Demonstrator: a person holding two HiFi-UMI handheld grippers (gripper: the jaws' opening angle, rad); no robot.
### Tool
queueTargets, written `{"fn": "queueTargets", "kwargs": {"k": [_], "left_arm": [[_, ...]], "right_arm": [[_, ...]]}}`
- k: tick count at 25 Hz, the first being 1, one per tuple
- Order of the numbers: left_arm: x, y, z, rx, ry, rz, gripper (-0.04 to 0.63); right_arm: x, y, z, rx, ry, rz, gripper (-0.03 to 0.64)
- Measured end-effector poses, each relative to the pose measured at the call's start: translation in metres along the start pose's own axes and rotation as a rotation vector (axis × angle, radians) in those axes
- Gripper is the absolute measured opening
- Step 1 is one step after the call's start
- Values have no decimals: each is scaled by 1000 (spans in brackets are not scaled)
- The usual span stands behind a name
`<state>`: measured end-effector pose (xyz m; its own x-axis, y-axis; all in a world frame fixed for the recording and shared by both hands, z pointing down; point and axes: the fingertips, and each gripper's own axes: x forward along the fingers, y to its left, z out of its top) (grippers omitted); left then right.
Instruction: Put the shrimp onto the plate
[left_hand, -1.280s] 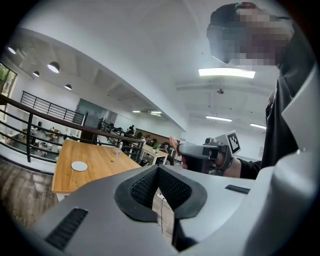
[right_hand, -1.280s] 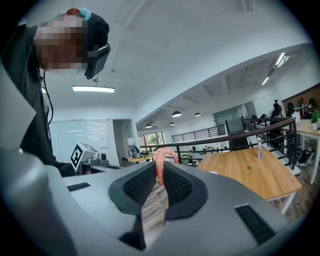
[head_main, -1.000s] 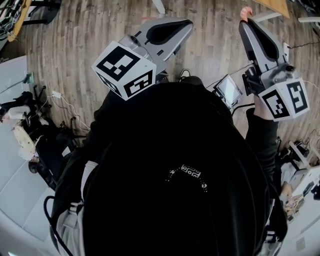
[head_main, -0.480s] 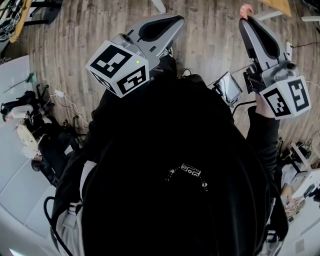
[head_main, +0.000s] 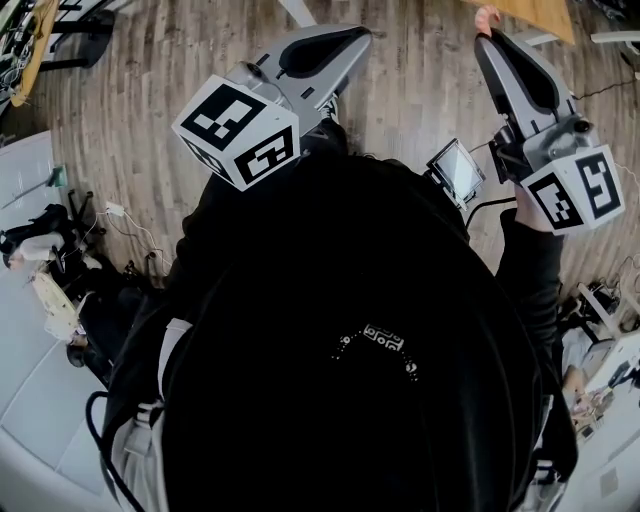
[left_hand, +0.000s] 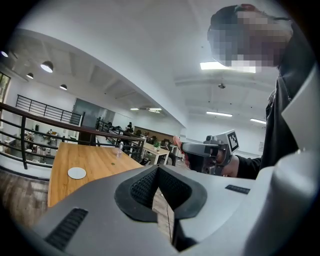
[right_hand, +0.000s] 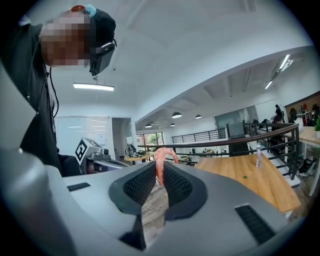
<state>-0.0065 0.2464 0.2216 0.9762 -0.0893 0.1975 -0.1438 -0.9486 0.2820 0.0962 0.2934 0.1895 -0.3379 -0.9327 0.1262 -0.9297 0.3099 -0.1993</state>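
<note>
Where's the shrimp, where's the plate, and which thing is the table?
shrimp (right_hand: 160, 167): right gripper view, its pink body, pinched between the jaws.
plate (left_hand: 77, 173): left gripper view, middle of the white disc.
table (left_hand: 102, 161): left gripper view, bare wooden top.

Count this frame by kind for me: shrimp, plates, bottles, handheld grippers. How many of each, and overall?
shrimp: 1, pinched in the right gripper
white plate: 1, on the wooden table
clear bottle: 1
grippers: 2, counting the left gripper
Total: 5
</note>
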Motion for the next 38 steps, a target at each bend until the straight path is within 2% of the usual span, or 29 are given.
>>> {"fn": "queueTargets", "kwargs": {"k": [10, 16, 25, 28, 32, 35, 38], "left_arm": [[6, 74, 16, -38, -1, 8, -2], [10, 148, 40, -65, -8, -7, -2], [11, 155, 55, -40, -25, -58, -2], [18, 182, 61, -31, -21, -79, -2], [24, 196, 65, -24, -18, -104, -2], [30, 239, 70, -36, -19, -123, -2], [33, 262, 68, -49, -19, -139, -2]], "right_arm": [[79, -19, 9, 11, 37, 23, 58], [156, -34, 28, 24, 49, 27, 58], [164, -28, 44, -5, 34, -2, 58], [193, -38, 45, -2, 36, -8, 58], [209, -41, 48, -3, 33, -18, 58], [253, -55, 50, -6, 48, -28, 58], [274, -63, 48, 1, 54, -50, 58]]}}
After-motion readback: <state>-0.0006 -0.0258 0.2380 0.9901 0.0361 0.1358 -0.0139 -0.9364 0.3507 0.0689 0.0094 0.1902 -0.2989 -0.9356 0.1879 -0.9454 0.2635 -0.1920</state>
